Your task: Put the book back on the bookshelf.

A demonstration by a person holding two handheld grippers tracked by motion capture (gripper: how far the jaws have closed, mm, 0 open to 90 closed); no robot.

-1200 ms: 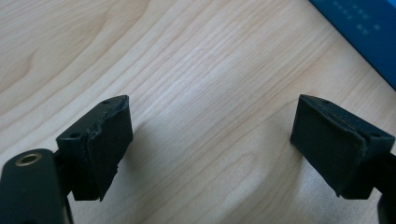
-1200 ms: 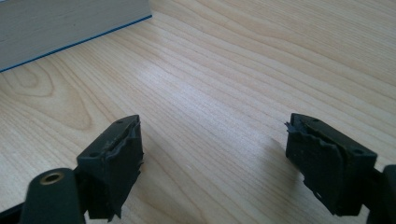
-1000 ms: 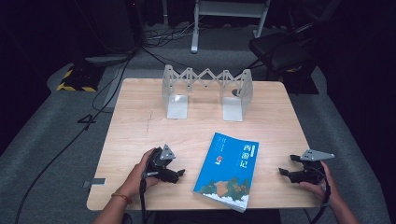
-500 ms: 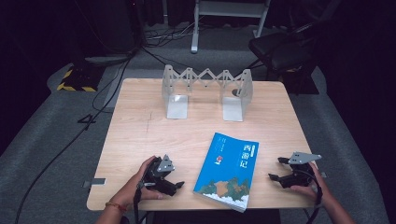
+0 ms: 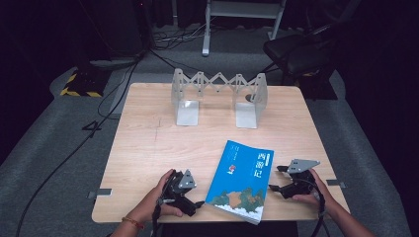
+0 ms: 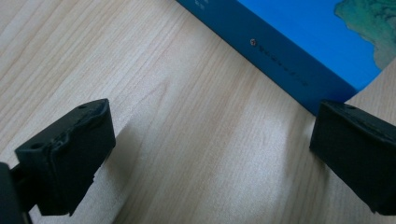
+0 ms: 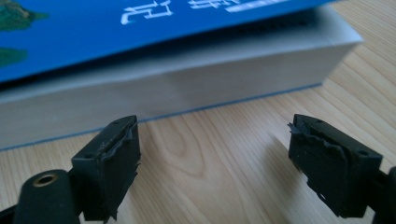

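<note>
Pale wooden worktop (image 5: 148,148), with a metal folding bookend rack (image 5: 220,96) standing at its far side. Blue book (image 5: 240,180) lying flat near the front edge, between both hands. Likely trouble: book sliding away or off the near edge if pushed from one side alone, or a jaw slipping over the cover. Left hand-held gripper (image 5: 196,203) low beside the spine, jaws just opened wide, nothing between. Right hand-held gripper (image 5: 274,178) level at the page edge, agape, empty.

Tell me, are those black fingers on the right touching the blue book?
Apart. In the right gripper view, bare wooden table lies between the right gripper and the pale page edge of the book.
</note>
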